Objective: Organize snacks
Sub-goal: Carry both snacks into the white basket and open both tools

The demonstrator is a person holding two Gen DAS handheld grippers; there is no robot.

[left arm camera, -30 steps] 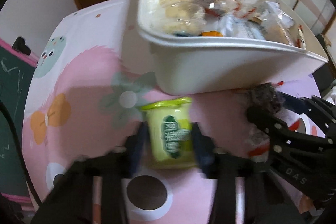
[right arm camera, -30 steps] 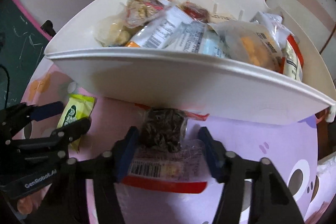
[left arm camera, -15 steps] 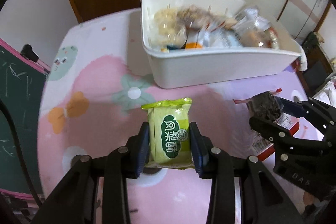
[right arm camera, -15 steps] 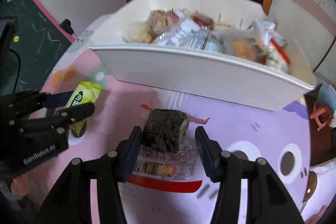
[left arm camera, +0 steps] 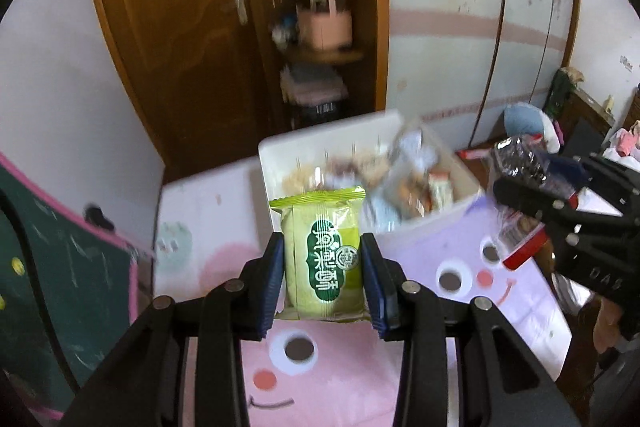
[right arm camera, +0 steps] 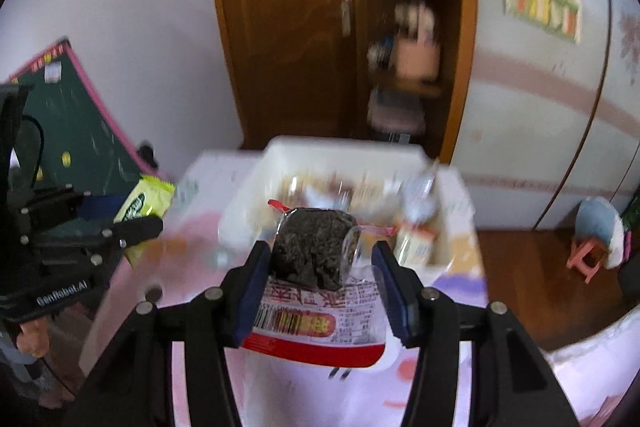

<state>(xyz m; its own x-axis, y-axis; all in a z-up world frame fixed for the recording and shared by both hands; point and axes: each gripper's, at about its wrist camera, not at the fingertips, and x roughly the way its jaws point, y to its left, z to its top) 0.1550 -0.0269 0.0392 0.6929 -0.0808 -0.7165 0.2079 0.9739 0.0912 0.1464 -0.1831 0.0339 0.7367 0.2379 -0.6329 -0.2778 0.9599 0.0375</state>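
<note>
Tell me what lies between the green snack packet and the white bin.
Nothing. In the left wrist view, only bare pink tablecloth lies between the green packet and the white bin.

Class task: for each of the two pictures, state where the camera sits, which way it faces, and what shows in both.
Left wrist: on the left tool, facing forward over its green snack packet; right tool at right.
Right wrist: on the right tool, facing forward over its dark snack packet; left tool at left.
Shared: white bin, wooden door.

Both wrist views look forward, high over the table [left arm camera: 208, 211], sharing the white bin [right arm camera: 344, 155].
</note>
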